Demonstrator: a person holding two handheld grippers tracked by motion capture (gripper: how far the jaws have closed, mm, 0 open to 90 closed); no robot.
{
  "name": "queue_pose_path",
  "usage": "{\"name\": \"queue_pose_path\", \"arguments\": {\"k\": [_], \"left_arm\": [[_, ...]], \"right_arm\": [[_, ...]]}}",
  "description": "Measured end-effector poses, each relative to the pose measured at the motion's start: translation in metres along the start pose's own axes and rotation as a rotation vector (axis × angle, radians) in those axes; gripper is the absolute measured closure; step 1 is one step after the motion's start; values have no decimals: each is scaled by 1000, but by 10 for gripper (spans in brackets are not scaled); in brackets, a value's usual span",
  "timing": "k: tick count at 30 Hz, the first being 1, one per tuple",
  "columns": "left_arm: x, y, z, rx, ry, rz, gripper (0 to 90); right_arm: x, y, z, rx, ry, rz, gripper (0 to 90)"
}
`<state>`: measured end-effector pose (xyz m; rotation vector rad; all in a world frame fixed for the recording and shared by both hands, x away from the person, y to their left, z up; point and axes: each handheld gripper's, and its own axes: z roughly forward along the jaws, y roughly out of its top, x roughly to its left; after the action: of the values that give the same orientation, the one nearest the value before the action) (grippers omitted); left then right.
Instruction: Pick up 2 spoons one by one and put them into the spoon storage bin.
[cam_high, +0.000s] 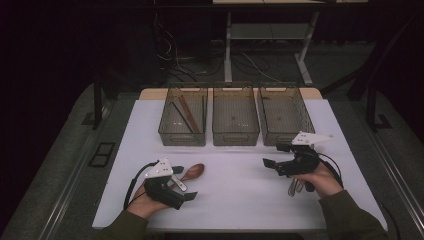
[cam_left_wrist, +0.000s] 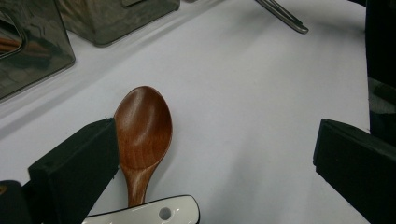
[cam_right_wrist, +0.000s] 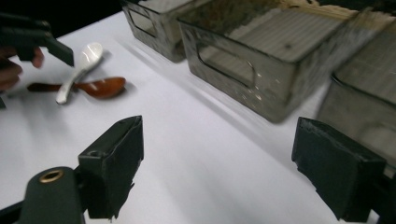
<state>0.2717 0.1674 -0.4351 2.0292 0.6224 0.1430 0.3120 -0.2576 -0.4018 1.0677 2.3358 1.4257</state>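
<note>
Left gripper (cam_left_wrist: 215, 154) jaws wide apart, nothing held; the wooden spoon (cam_left_wrist: 141, 135) lies on the white worktop (cam_high: 240, 190) near its front-left corner, bowl against one jaw, a white ceramic spoon (cam_left_wrist: 149, 213) across its handle. Right gripper (cam_right_wrist: 217, 168) jaws wide apart, nothing held, near the right edge just in front of the bins (cam_high: 235, 117).

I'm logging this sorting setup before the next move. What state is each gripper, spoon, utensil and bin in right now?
left gripper: open, jaws astride the wooden spoon.
right gripper: open, holding nothing.
wooden spoon: flat on the table, bowl up.
white spoon: lying across the wooden spoon's handle.
metal utensils: flat on the table by the right hand.
left bin: holds long wooden sticks.
middle bin: looks empty.
right bin: looks empty.
</note>
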Motion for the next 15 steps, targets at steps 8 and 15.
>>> {"name": "queue_pose_path", "arguments": {"k": [8,15], "left_arm": [[3,0,-1,2,12,1,0],[5,1,-1,-1,13,4,0]], "right_arm": [[2,-34,-16,31,-56,-26,164],[4,-61,-22,84,-105,-33,164]]}}
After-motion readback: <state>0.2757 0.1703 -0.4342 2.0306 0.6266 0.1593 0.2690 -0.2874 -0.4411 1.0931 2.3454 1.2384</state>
